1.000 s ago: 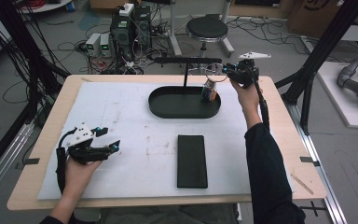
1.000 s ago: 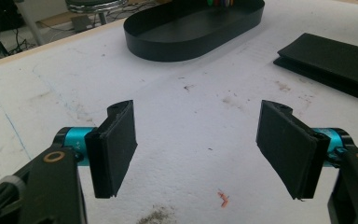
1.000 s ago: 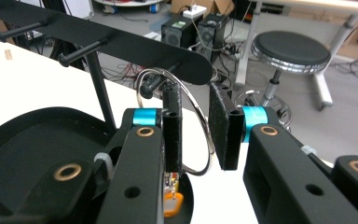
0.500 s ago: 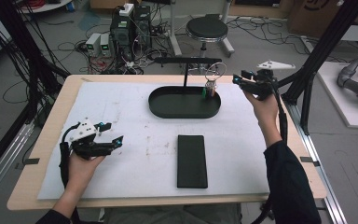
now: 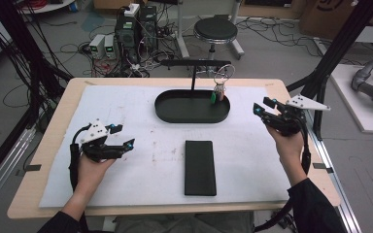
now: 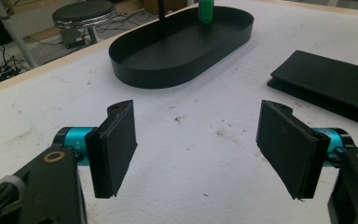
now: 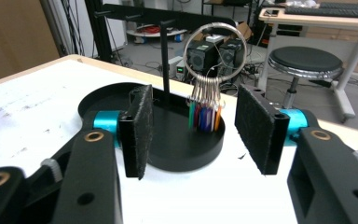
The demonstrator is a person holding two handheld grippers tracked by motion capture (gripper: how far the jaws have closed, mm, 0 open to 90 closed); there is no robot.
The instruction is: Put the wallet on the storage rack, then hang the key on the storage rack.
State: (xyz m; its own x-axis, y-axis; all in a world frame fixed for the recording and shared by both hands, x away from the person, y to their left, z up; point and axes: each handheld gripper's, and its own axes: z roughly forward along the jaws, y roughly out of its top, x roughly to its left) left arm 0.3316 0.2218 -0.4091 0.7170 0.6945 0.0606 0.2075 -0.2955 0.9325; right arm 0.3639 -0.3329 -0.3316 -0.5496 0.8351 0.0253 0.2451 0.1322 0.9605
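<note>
- The table (image 5: 53, 145) carries a white sheet, and the black oval tray (image 5: 175, 112) lies at its far middle with the long axis running left to right across the table
- A black T-shaped stand (image 5: 193, 73) rises upright from the tray, its top bar level and parallel to the tray's long axis
- The flat black case (image 5: 200, 167) lies on the sheet on the near side of the tray, apart from it, with its long axis pointing from the person toward the tray
- The key ring (image 7: 216, 49) hangs from the bar at the right end of the tray; the ring is up, the bunch of coloured tags (image 7: 205, 116) points straight down into the tray
- The right gripper (image 5: 263, 108) is held above the right edge of the table, well apart from the tray, pointing left toward the ring; its jaws have just been opening and stand apart with nothing between them
- The left gripper (image 5: 122, 137) is low over the sheet at the near left, pointing right; its jaws are wide apart and empty
- Nothing stands between the right gripper and the key ring; behind the table are a round stool (image 5: 215, 29) and cables on the floor
</note>
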